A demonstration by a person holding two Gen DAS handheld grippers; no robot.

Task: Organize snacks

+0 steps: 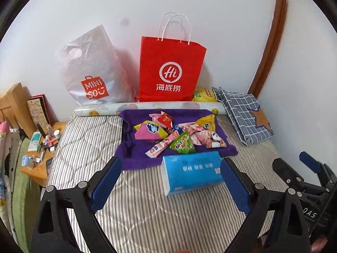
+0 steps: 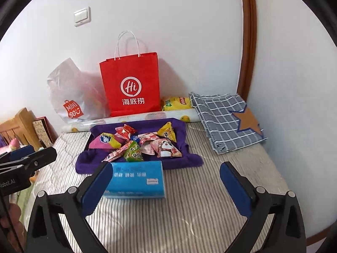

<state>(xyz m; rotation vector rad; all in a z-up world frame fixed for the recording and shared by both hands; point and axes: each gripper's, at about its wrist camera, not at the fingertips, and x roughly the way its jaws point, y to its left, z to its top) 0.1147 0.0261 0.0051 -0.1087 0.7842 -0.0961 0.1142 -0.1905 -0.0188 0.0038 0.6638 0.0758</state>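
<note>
Left wrist view shows the left gripper (image 1: 168,181) low in the frame, its blue-padded jaws spread wide with nothing between them; the blue rectangular tissue pack (image 1: 190,171) lies on the grey-and-white striped mattress (image 1: 88,147) beyond them, untouched. Just above the pack, at frame centre, a pile of small foil snack packets (image 1: 179,135), pink, red, yellow and green, sits on a rumpled purple towel (image 1: 137,158). Behind the towel a printed paper roll (image 1: 147,106) lies across the mattress, and against the white wall stand a red paper carrier bag with white handles (image 1: 170,71) and, to its left, a grey plastic shopping bag (image 1: 92,73). A yellow crisp packet (image 1: 203,94) peeks out right of the red bag, beside a folded blue checked cloth with a brown star (image 1: 244,116).

At the right edge of that frame the right gripper (image 2: 166,187) appears; in its own view its jaws are likewise spread wide and empty above the mattress, the tissue pack partly behind its left finger (image 2: 96,187).
</note>
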